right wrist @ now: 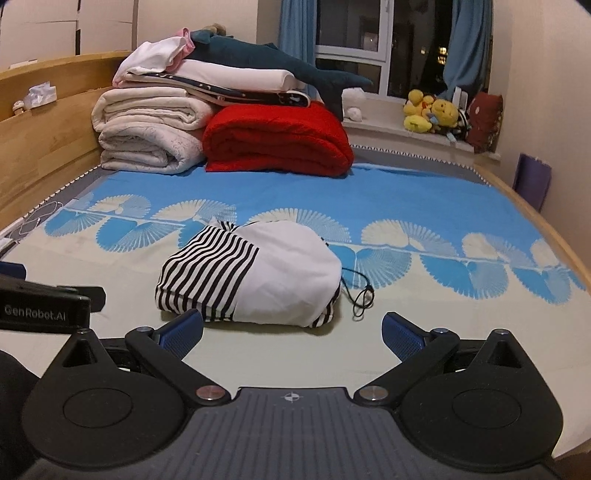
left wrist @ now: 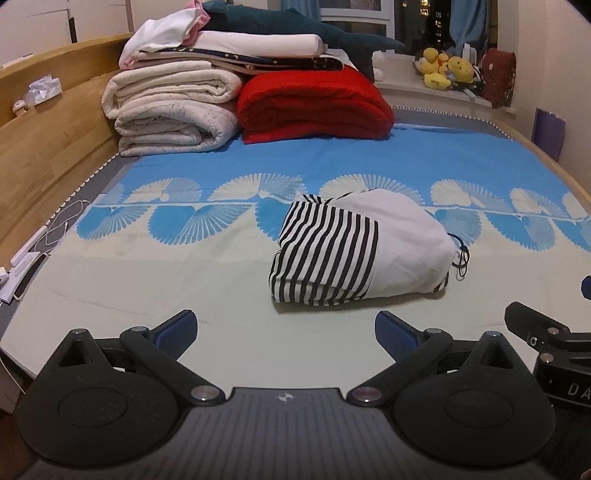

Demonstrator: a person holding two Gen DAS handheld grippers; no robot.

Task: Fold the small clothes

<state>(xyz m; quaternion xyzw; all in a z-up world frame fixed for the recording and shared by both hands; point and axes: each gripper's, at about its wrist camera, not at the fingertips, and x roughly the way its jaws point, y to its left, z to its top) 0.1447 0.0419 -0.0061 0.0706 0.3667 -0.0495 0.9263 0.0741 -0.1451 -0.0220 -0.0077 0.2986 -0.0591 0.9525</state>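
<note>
A small garment (left wrist: pixel 354 254), white with black stripes, lies folded in a compact bundle on the bed sheet (left wrist: pixel 147 273); a thin black cord trails from its right side. It also shows in the right wrist view (right wrist: pixel 255 277). My left gripper (left wrist: pixel 286 336) is open and empty, hovering just in front of the bundle and a little to its left. My right gripper (right wrist: pixel 291 336) is open and empty, close in front of the bundle's right part. Neither touches the garment.
Folded cream blankets (left wrist: pixel 173 110), a red blanket (left wrist: pixel 314 107) and a plush shark (left wrist: pixel 295 26) are stacked at the far end. A wooden bed rail (left wrist: pixel 44 147) runs along the left, with cables (left wrist: pixel 55 232) below. Yellow plush toys (right wrist: pixel 432 110) sit on the windowsill.
</note>
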